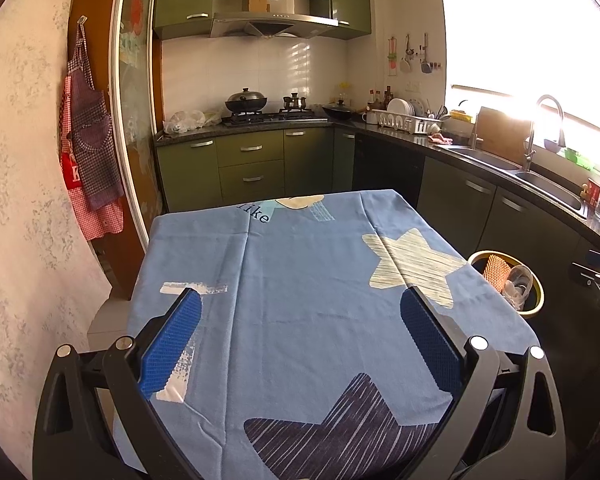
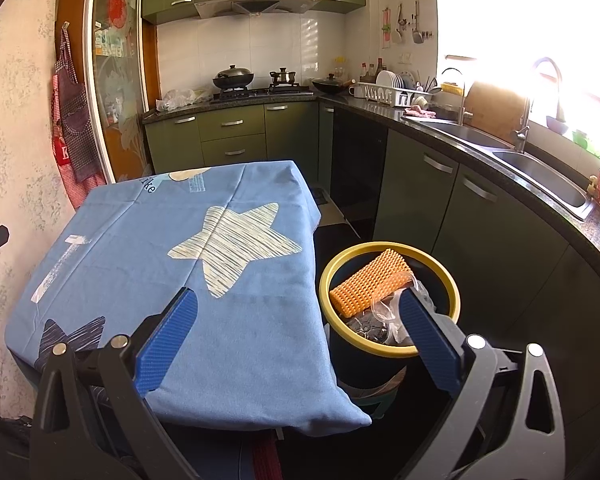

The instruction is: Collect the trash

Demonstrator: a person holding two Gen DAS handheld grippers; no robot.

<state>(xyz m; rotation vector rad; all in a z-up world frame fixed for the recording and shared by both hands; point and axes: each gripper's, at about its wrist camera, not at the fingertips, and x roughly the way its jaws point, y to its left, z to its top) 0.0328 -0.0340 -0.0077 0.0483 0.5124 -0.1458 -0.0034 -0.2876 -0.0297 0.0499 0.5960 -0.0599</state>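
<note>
A dark bin with a yellow rim [image 2: 384, 350] [image 1: 539, 300] stands on the floor at the table's right side. Inside it lie an orange ridged foam piece [image 2: 370, 280] [image 1: 496, 271] and crumpled clear plastic [image 2: 384, 312] [image 1: 518, 282]. My right gripper [image 2: 298, 300] hovers open over the table's right edge and the bin, nothing between its blue pads. My left gripper [image 1: 298, 298] is open above the blue star-print tablecloth [image 1: 300, 280] [image 2: 160, 240], holding nothing. The right gripper's body shows at the right edge [image 1: 598, 276] of the left wrist view.
Green kitchen cabinets [image 1: 252, 164] run along the back and right, with a stove and wok [image 1: 246, 102], dish rack [image 1: 404, 120] and double sink [image 2: 540, 172]. Aprons [image 1: 88, 140] hang on the left wall beside a glass door [image 1: 134, 100]. A narrow floor gap separates table and cabinets.
</note>
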